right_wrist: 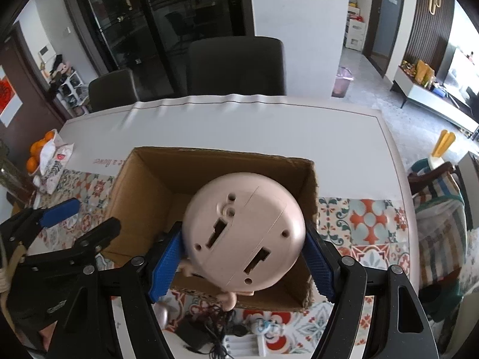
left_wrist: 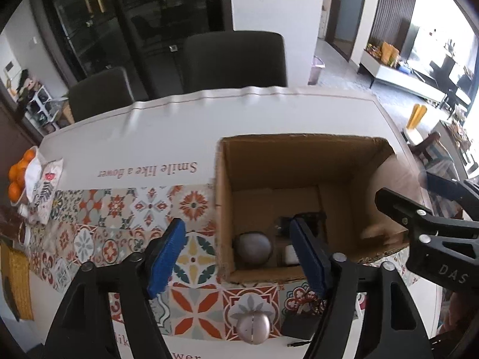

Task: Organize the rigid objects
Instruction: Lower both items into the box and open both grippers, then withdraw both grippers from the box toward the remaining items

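An open cardboard box (left_wrist: pixel 299 138) (right_wrist: pixel 209 151) stands on the table. Inside it lie a grey ball (left_wrist: pixel 253 248) and a dark item half hidden by my finger. My left gripper (left_wrist: pixel 236 222) (right_wrist: pixel 95 213) is open over the box's near left corner, with nothing between its blue pads. My right gripper (right_wrist: pixel 244 230) (left_wrist: pixel 402 185) is above the box with its jaws spread wide. A pale pink round toy (right_wrist: pixel 244 233) sits between its pads, base toward the camera, and looks blurred in the left wrist view. On the table before the box are a silver round item (left_wrist: pixel 253 327) and a black adapter (left_wrist: pixel 298 326).
A tiled-pattern runner (left_wrist: pixel 119 209) crosses the white tablecloth. A bag of oranges (left_wrist: pixel 18 176) (right_wrist: pixel 37 155) sits at the left edge. Two dark chairs (left_wrist: pixel 233 59) stand at the far side. A tangled black cable (right_wrist: pixel 215 329) lies in front of the box.
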The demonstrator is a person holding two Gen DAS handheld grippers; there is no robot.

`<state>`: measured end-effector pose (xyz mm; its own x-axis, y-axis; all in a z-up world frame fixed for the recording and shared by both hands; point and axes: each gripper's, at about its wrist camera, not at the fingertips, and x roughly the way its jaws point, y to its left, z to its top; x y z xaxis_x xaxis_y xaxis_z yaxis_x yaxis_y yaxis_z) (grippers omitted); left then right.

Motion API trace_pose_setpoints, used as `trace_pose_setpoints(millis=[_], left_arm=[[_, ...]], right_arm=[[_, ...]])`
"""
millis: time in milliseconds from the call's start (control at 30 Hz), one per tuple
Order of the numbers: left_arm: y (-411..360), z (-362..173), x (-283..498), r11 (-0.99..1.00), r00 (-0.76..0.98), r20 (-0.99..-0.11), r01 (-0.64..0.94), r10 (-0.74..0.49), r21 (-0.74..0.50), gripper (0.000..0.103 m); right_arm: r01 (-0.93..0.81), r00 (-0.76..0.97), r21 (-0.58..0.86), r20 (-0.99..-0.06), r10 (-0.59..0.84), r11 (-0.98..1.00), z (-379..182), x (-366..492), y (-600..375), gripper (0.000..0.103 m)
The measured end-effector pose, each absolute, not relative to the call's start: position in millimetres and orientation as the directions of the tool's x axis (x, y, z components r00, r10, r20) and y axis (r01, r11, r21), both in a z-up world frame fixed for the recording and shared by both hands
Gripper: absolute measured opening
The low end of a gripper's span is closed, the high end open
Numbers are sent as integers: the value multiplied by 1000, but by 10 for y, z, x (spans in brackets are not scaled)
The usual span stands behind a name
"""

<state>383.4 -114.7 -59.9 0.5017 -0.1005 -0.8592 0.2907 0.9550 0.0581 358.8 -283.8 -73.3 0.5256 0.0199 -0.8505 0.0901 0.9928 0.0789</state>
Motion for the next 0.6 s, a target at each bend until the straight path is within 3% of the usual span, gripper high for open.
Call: trace_pose_setpoints(millis=[67, 600], left_arm=[[-1105, -553, 3797, 957, 523, -848, 281, -87, 74, 75], [-886, -259, 3270, 960, 593, -797, 271, -115, 63, 86]], right_arm=[[89, 543, 43, -840, -12, 995, -693, 3583, -2778, 88], [78, 585, 62, -811, 5, 995, -468, 3038, -2665, 88]])
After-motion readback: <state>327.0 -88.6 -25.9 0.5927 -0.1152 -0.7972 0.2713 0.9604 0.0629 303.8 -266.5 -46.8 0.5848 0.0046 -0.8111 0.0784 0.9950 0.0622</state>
